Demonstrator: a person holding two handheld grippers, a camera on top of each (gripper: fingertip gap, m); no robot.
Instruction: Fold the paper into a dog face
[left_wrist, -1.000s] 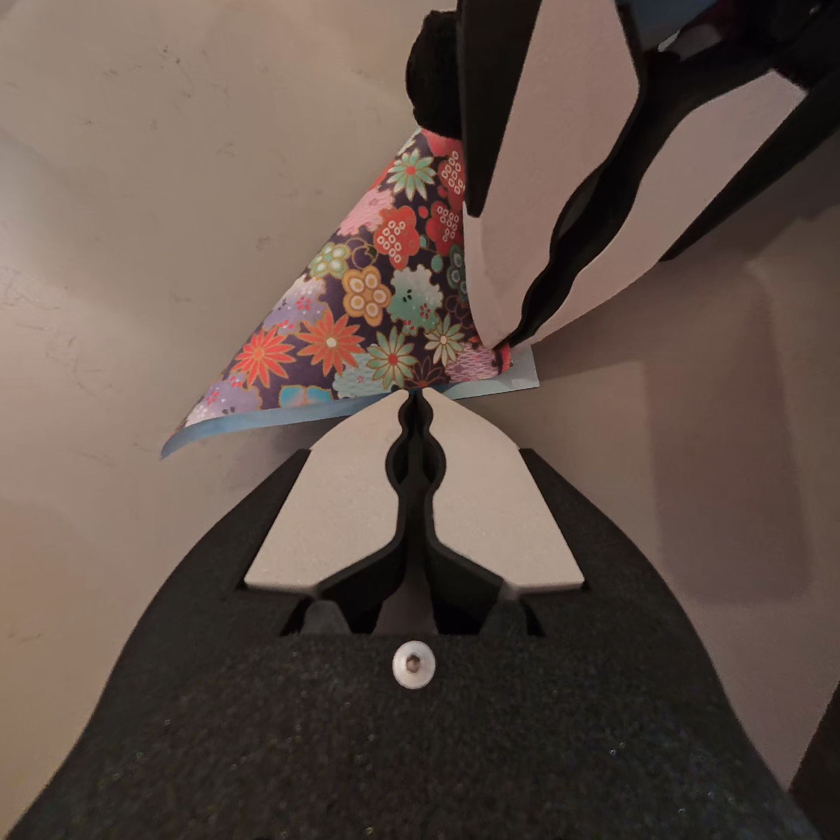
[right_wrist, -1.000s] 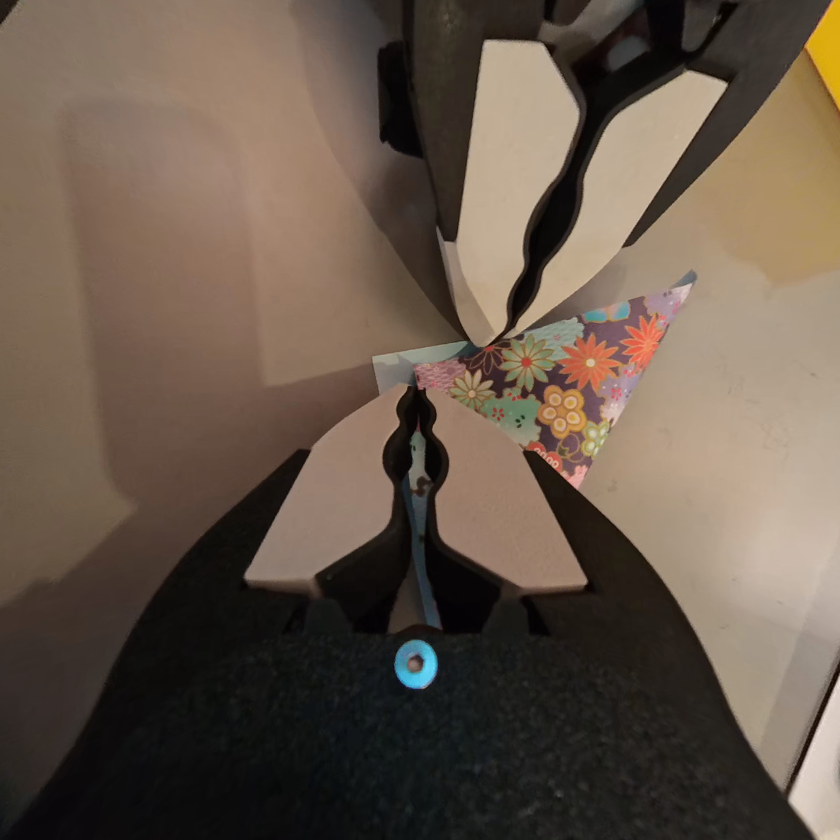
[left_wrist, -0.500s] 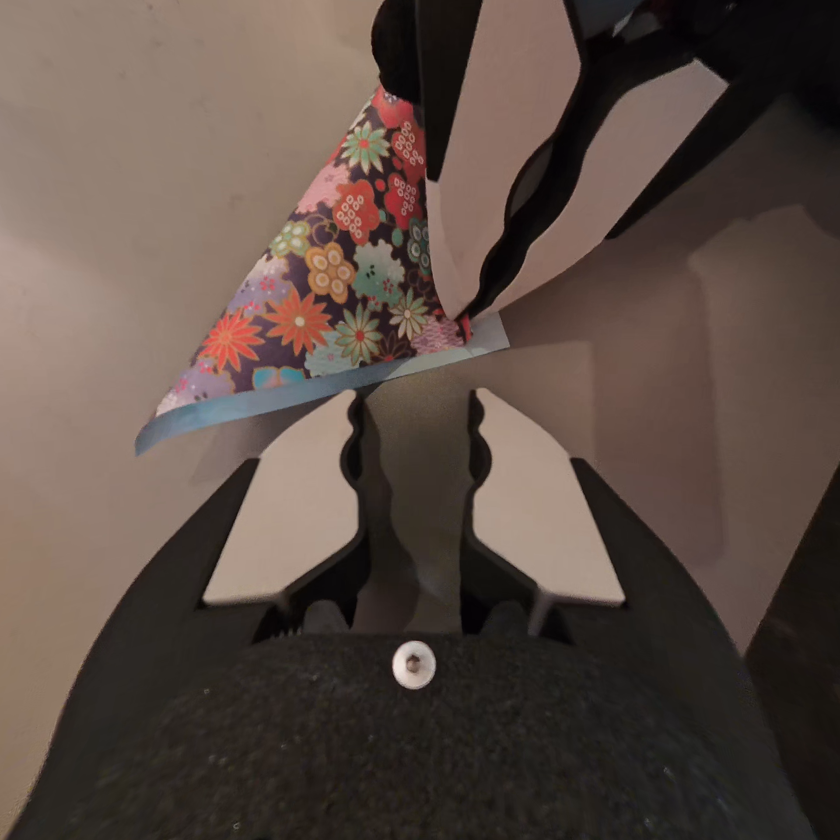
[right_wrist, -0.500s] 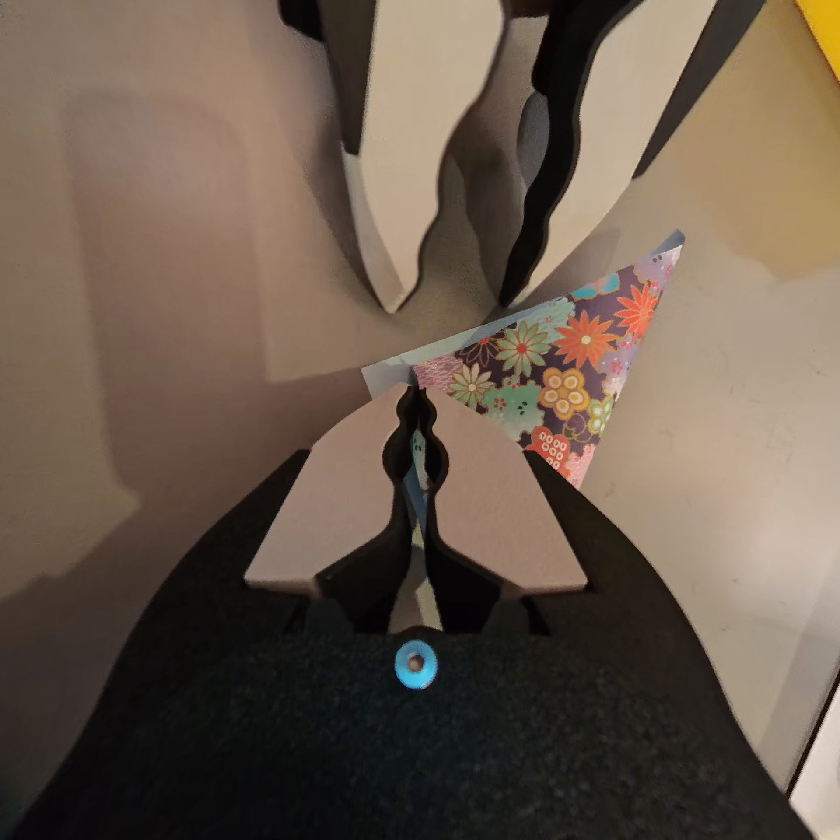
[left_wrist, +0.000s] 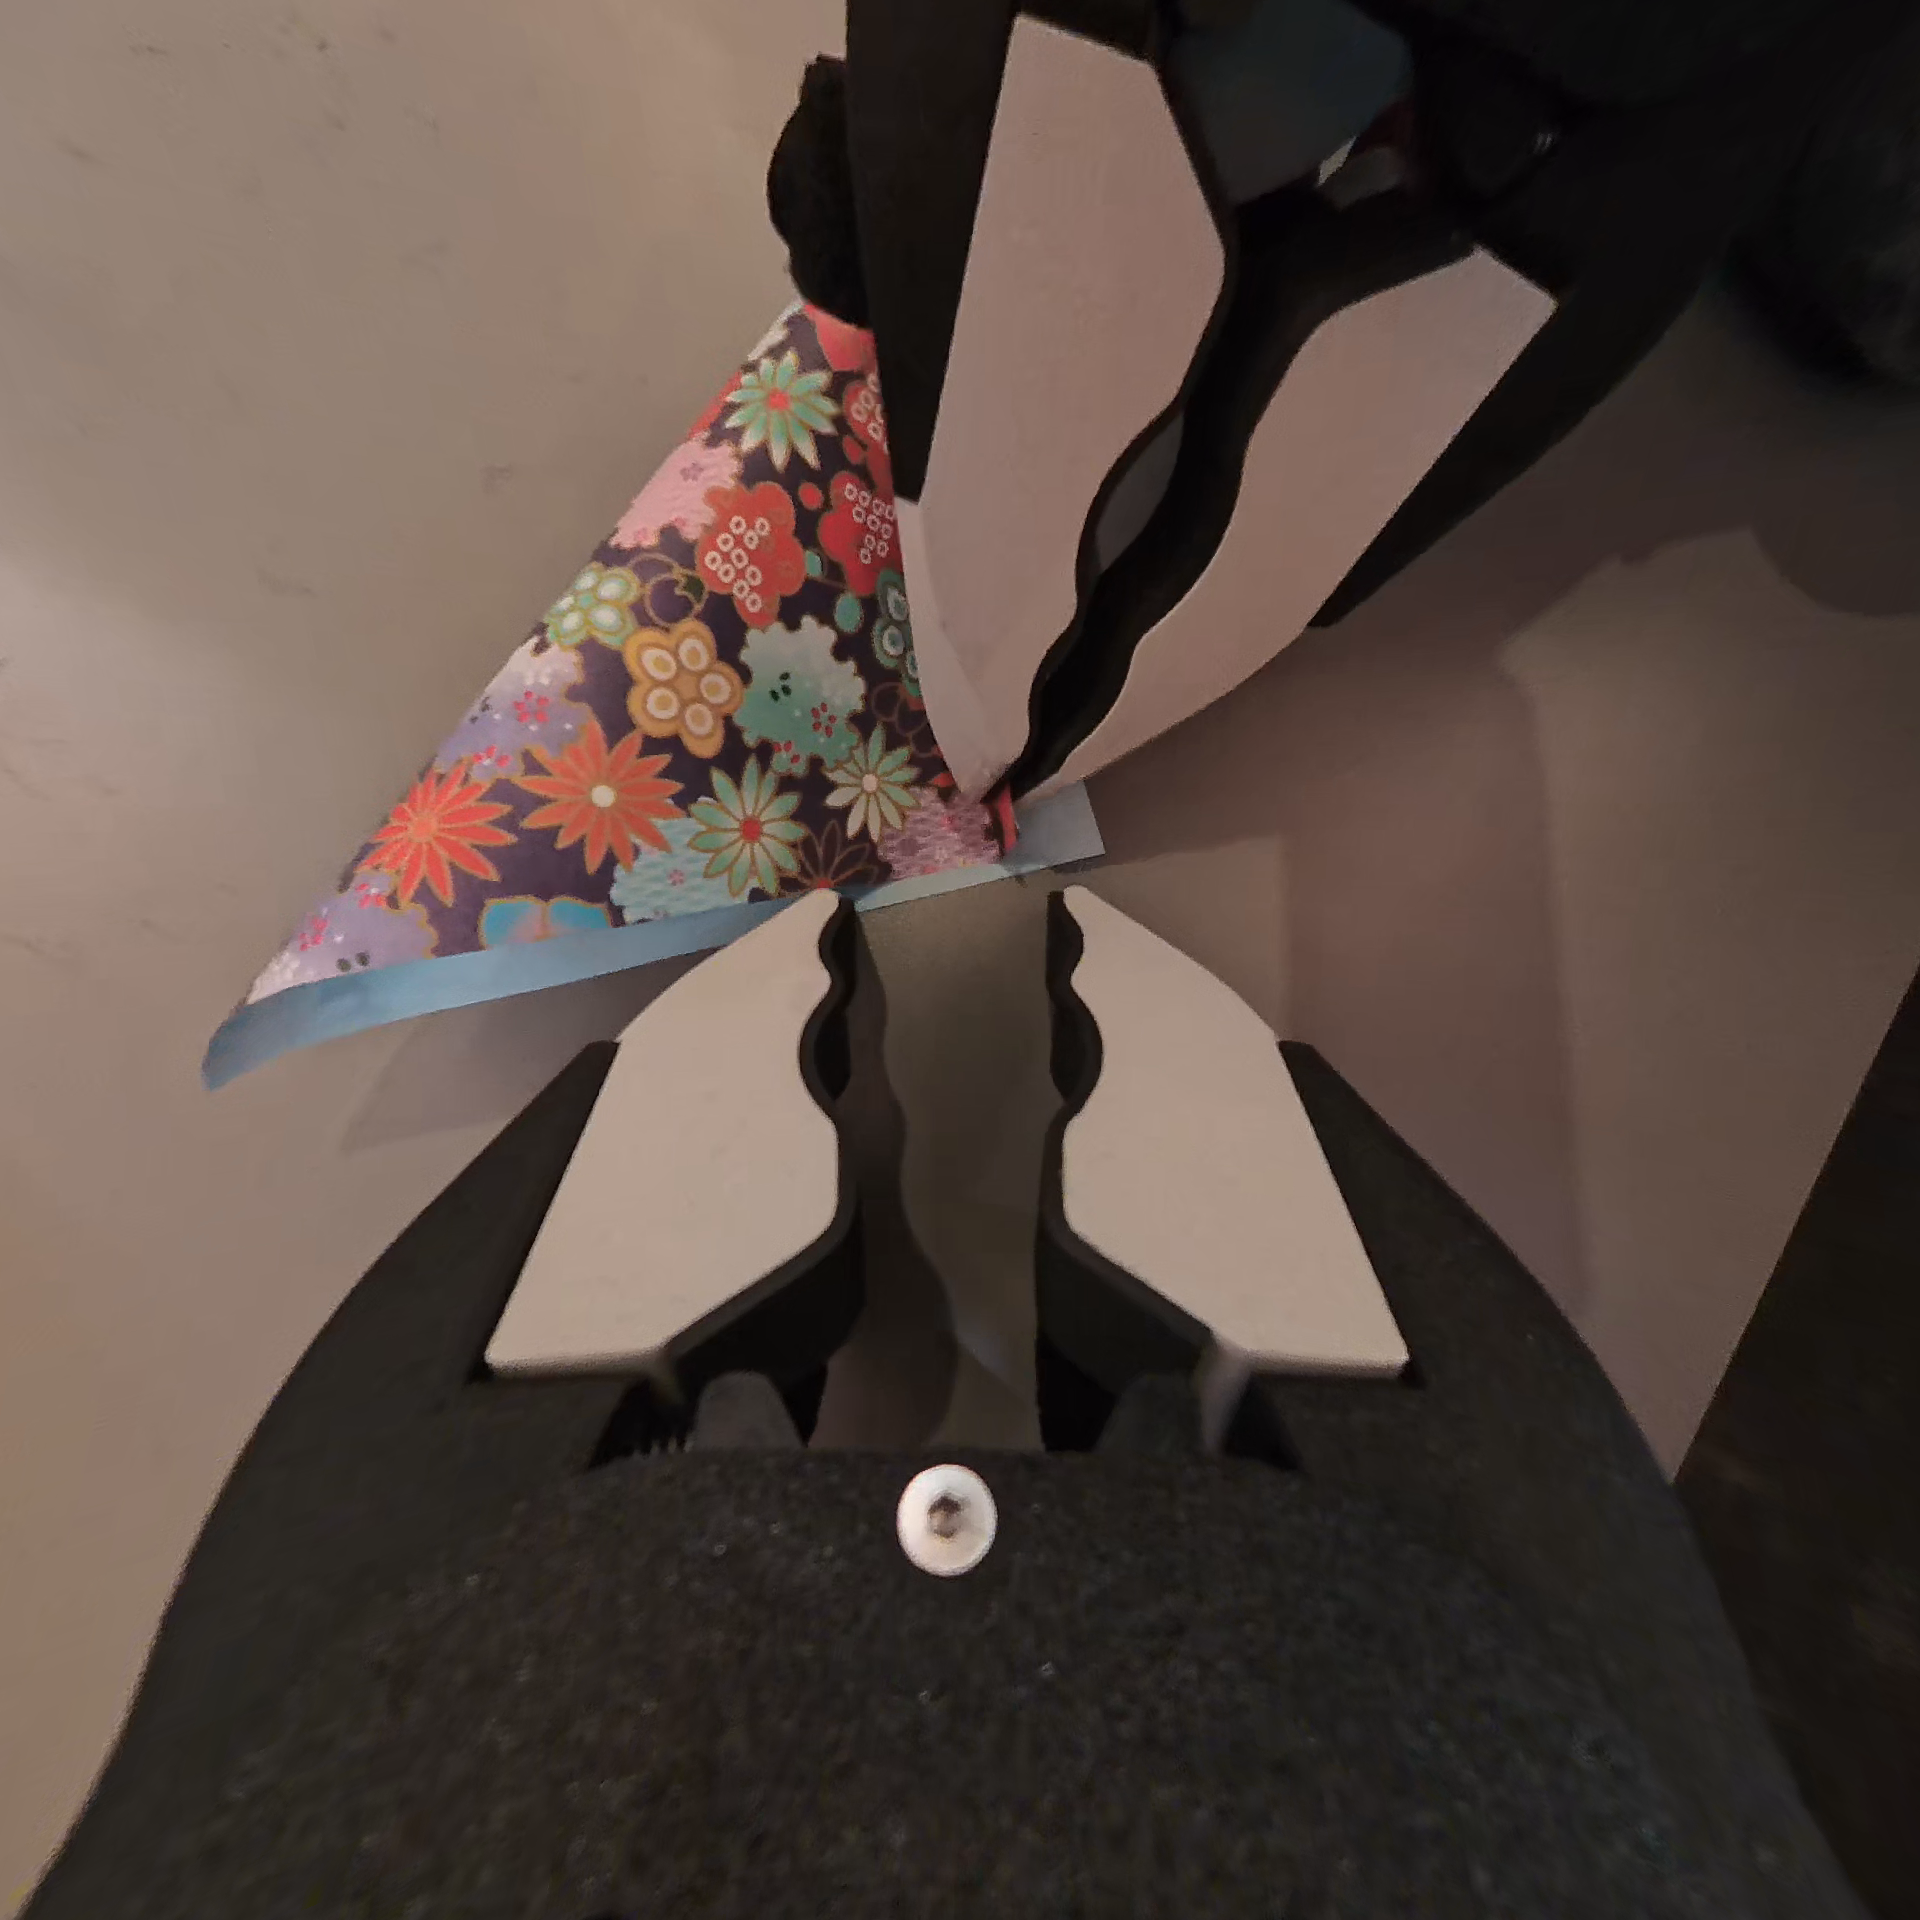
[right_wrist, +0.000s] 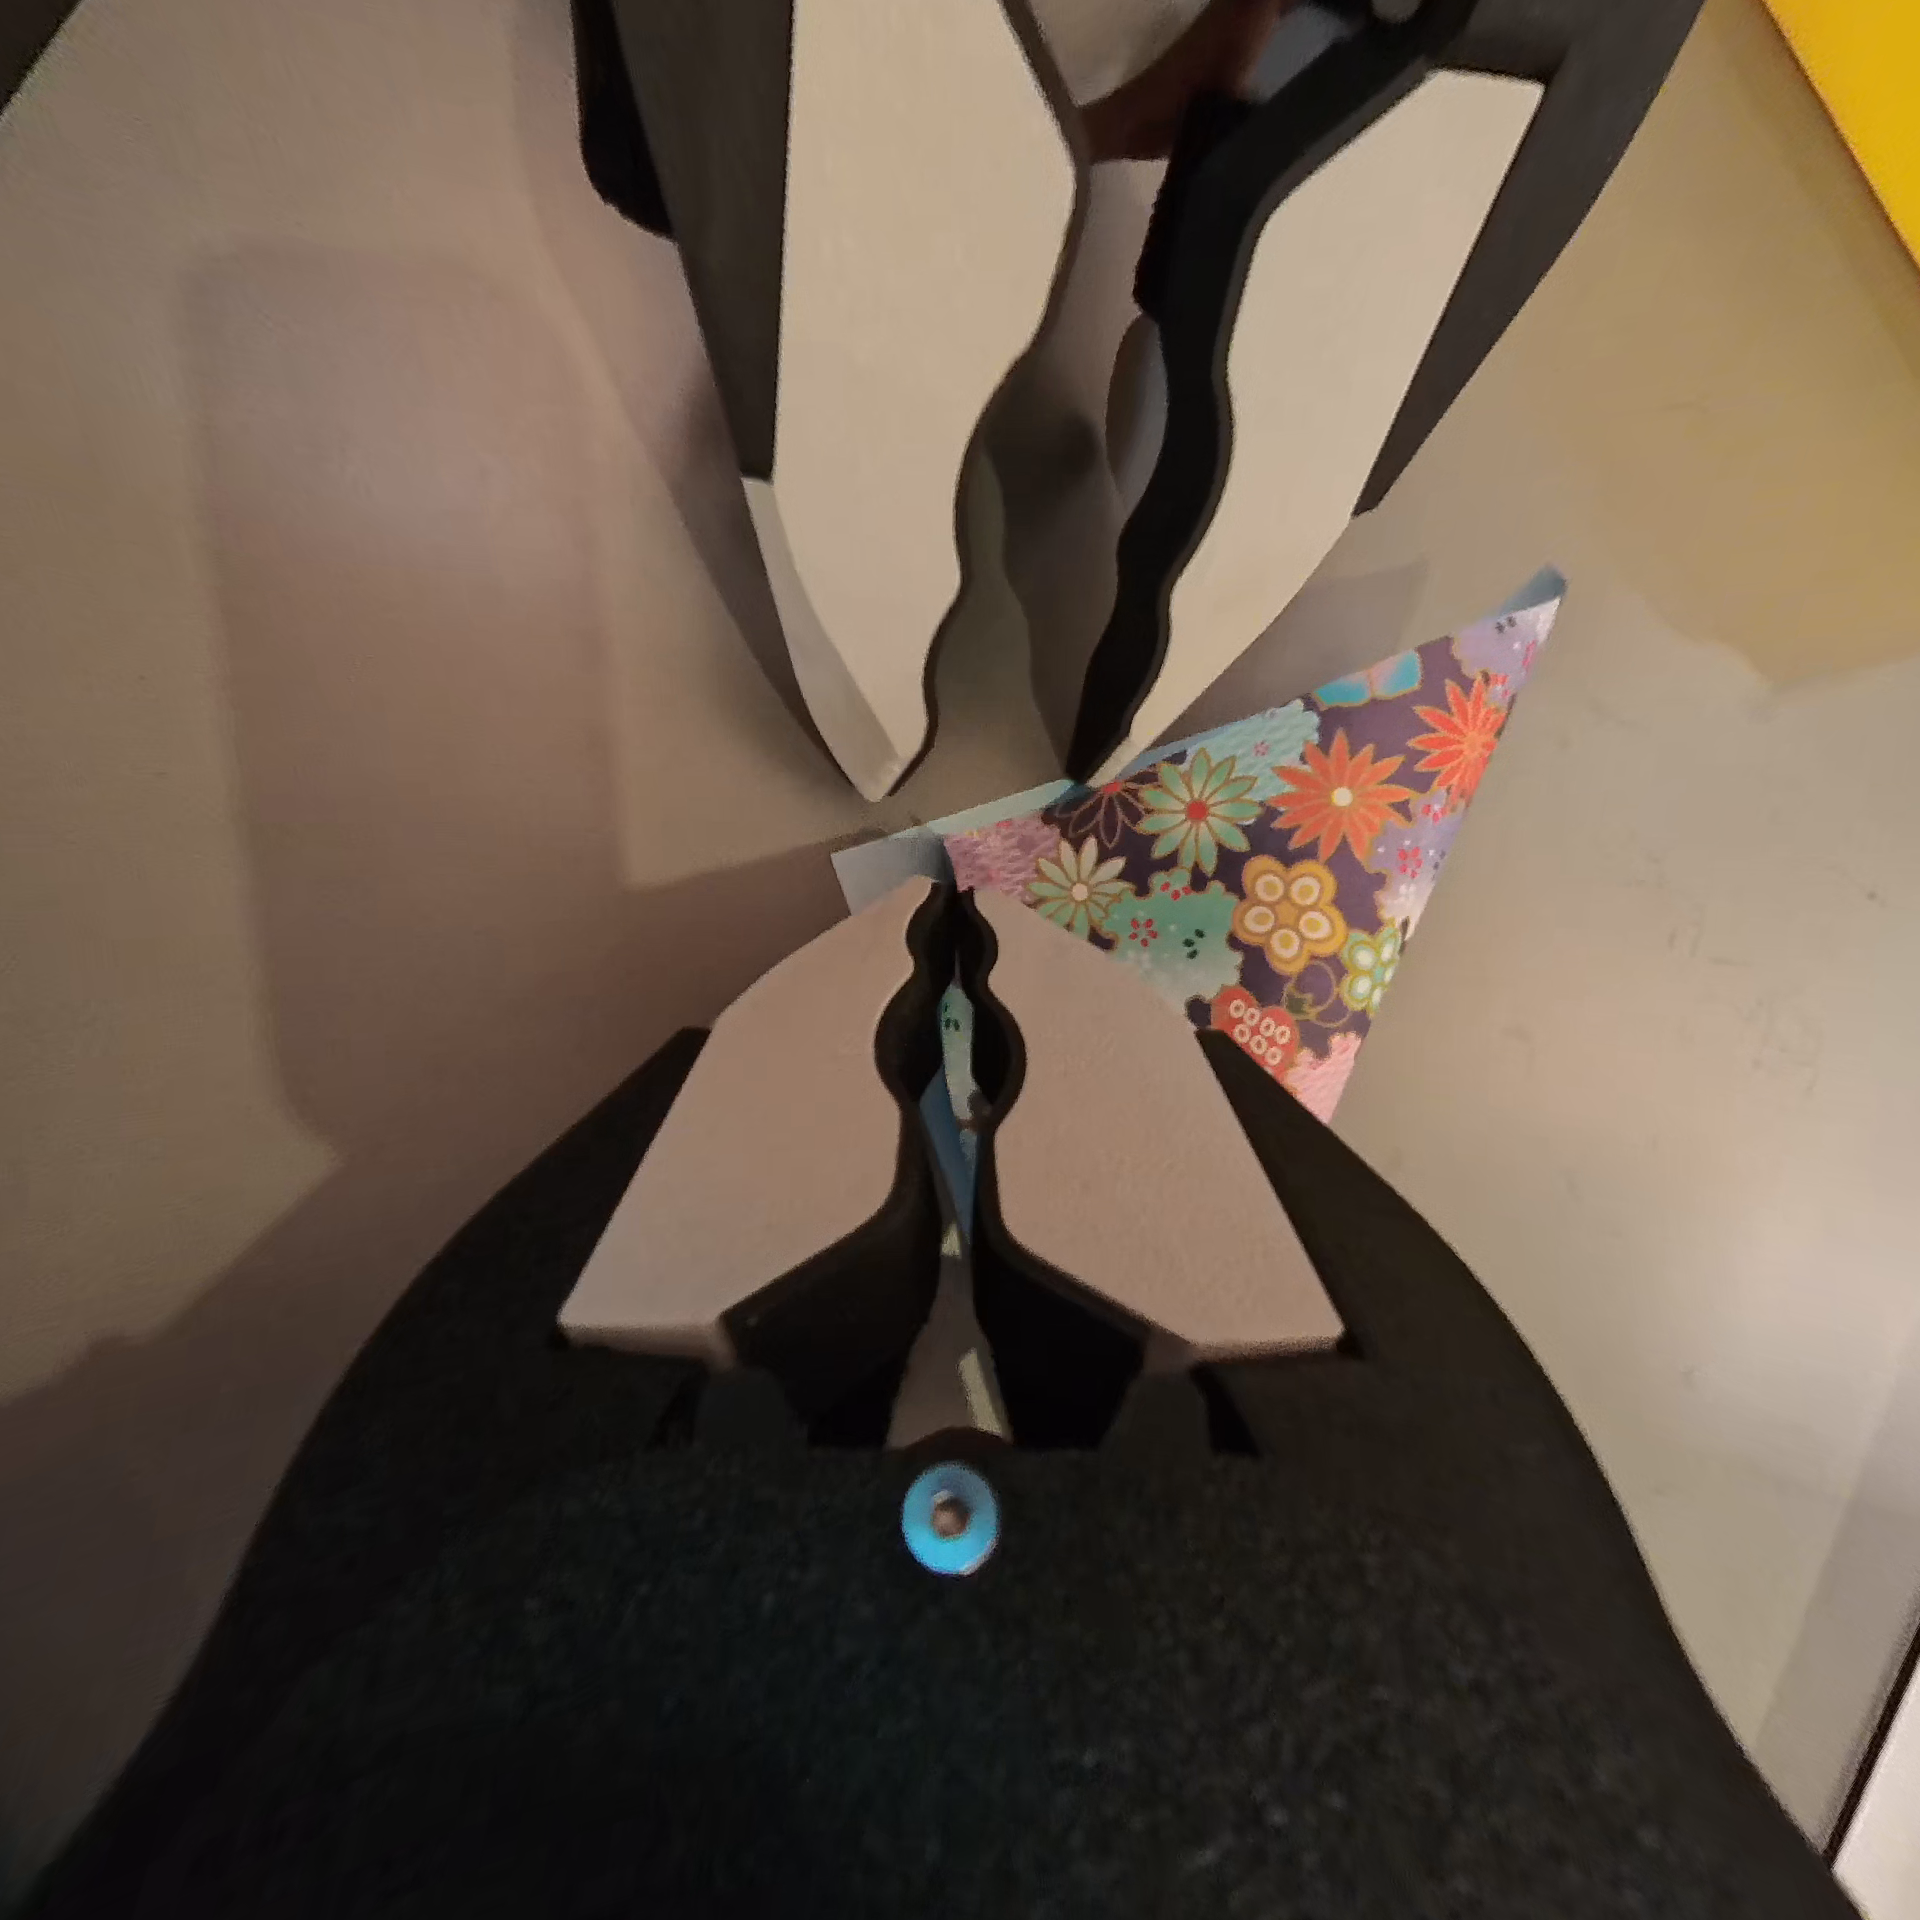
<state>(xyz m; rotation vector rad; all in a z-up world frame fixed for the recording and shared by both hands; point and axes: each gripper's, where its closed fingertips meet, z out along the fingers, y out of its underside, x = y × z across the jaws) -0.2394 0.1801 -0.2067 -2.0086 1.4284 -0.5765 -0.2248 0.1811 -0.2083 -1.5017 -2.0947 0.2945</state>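
Observation:
The paper (left_wrist: 665, 727) is a folded triangle, flower-patterned on purple with a light blue underside, lifted off the beige table (left_wrist: 260, 312). My right gripper (right_wrist: 951, 894) is shut on the paper's (right_wrist: 1247, 862) near corner; it shows in the left wrist view (left_wrist: 1003, 790) coming from the top. My left gripper (left_wrist: 945, 909) is open, its tips just at the paper's blue lower edge, holding nothing. It shows in the right wrist view (right_wrist: 987, 769) from the top, jaws apart.
A yellow object (right_wrist: 1860, 135) lies at the top right of the right wrist view. A dark edge (left_wrist: 1829, 1299) borders the table at the right of the left wrist view. A white strip (right_wrist: 1881, 1849) is at the bottom right corner. Left and right tips are no more than a few centimetres apart.
My left gripper has opened from shut and let go of the paper's edge, then narrowed a little. The right gripper keeps its hold on the corner.

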